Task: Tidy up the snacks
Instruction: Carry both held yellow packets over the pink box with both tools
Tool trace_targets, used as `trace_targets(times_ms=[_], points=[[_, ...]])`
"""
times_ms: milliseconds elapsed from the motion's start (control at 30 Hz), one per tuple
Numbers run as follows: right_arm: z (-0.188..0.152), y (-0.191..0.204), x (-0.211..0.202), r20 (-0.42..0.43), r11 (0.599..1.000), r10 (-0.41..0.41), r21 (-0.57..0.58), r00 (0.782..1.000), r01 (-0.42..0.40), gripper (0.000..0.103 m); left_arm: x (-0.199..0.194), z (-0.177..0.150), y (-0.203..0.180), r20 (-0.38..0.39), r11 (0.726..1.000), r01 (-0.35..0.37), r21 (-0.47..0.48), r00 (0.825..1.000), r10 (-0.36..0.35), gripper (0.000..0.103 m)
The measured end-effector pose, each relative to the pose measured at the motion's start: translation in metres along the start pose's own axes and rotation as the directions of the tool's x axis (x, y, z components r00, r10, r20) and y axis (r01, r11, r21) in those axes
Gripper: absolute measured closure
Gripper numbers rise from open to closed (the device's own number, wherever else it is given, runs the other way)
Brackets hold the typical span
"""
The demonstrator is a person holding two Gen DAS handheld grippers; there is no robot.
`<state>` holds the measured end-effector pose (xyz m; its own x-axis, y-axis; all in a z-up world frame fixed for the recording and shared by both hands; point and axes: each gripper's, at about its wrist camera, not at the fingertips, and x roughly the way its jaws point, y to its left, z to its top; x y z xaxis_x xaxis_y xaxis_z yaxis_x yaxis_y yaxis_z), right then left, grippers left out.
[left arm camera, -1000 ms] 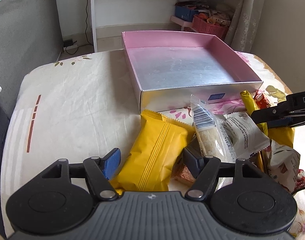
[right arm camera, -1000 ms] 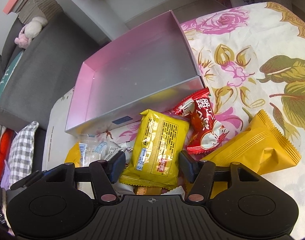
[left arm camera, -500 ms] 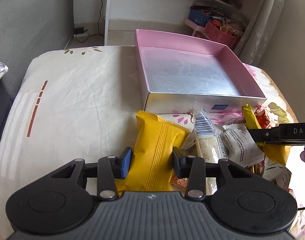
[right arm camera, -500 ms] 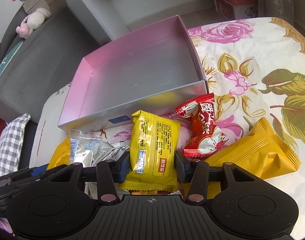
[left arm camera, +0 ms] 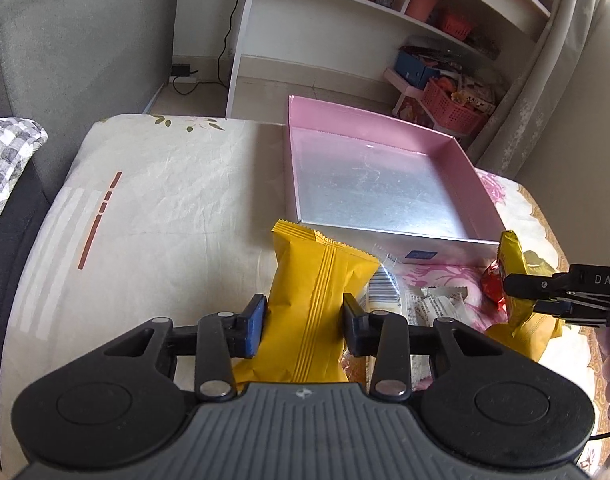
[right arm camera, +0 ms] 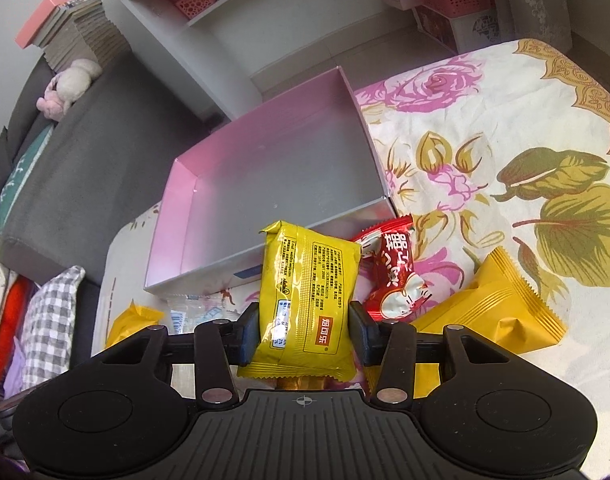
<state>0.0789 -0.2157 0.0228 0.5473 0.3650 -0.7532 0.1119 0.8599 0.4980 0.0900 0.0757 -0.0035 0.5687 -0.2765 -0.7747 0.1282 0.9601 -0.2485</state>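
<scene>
Two packets are pinched at once. My left gripper point(left arm camera: 303, 318) has just been closing and now clamps a plain orange-yellow crimped snack pouch point(left arm camera: 313, 300), its top tilted toward the shallow pink-walled, silver-floored cardboard box point(left arm camera: 385, 136). My right gripper point(right arm camera: 303, 328) is clenched on a glossy yellow printed snack packet point(right arm camera: 307, 292), held just before the box's near wall. A red foil sweet packet point(right arm camera: 389, 276) lies beside it on the floral tablecloth point(right arm camera: 505, 100).
</scene>
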Motion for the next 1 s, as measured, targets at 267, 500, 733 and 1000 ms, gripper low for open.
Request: trace_targets(times_ms=[267, 500, 733, 1000], points=[[0.014, 0.004, -0.011, 0.05, 1.0, 0.006, 0.001, 0.999, -0.006, 0.058, -0.008, 0.013, -0.013, 0.085, 0.999, -0.007, -0.041, 0.996, 0.011, 0.068], [0.041, 0.013, -0.004, 0.118, 0.999, 0.026, -0.043, 0.993, -0.021, 0.058, 0.006, 0.031, -0.027, 0.146, 0.998, -0.006, -0.056, 0.989, 0.015, 0.068], [0.061, 0.01, 0.019, 0.136, 0.995, 0.068, -0.078, 0.988, -0.058, 0.058, 0.035, 0.051, -0.038, 0.2, 0.999, 0.002, -0.047, 0.98, 0.007, 0.068], [0.071, 0.001, 0.05, 0.126, 0.994, 0.056, -0.105, 0.99, -0.043, 0.058, 0.07, 0.053, -0.039, 0.227, 0.999, -0.032, 0.006, 0.973, 0.03, 0.068]])
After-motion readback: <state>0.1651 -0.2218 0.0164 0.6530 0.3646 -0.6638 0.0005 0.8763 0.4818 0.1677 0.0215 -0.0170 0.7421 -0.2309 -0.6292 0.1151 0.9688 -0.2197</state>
